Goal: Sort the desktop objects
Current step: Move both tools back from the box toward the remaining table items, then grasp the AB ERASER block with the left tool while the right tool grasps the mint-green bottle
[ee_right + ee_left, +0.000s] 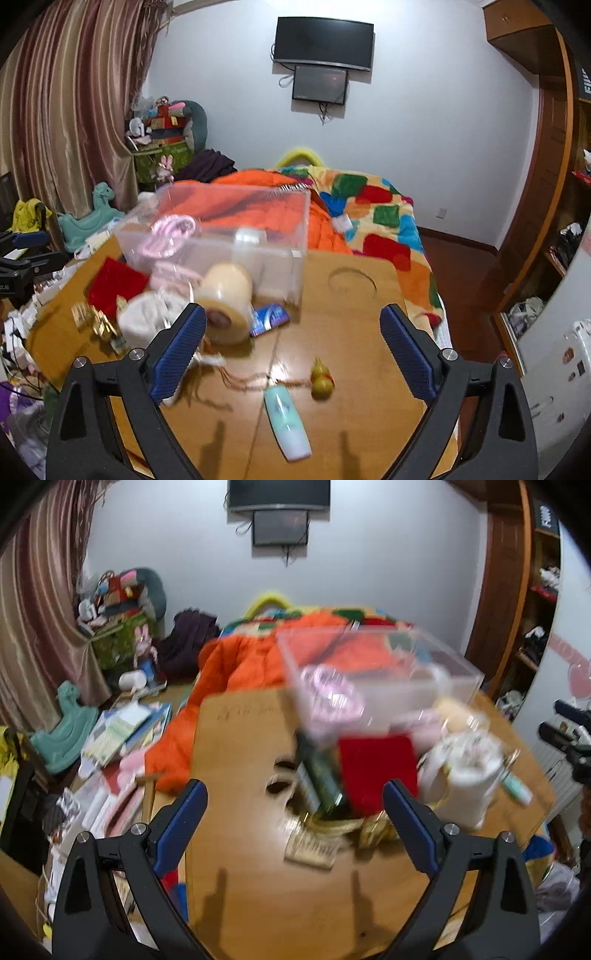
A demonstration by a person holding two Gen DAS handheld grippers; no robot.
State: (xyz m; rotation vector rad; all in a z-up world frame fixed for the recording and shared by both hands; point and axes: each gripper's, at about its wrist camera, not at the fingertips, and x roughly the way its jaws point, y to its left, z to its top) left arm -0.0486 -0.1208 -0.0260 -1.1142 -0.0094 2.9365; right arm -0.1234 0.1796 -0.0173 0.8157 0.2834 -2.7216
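You're holding both grippers spread wide with nothing between the pads, the left gripper (293, 805) hanging over the dark bottle (319, 779) and red pouch (376, 771), the right gripper (293, 332) hovering above bare table (351, 302) near the tape roll (225, 302), and I'm guessing that's so either can drop straight onto a pick. The loose stuff is lying scattered on the near half, like the tube (288, 424) and little gourd (321, 380). The clear bin (221, 236) is sitting at the far edge, probably so sorted bits are going in away from you.
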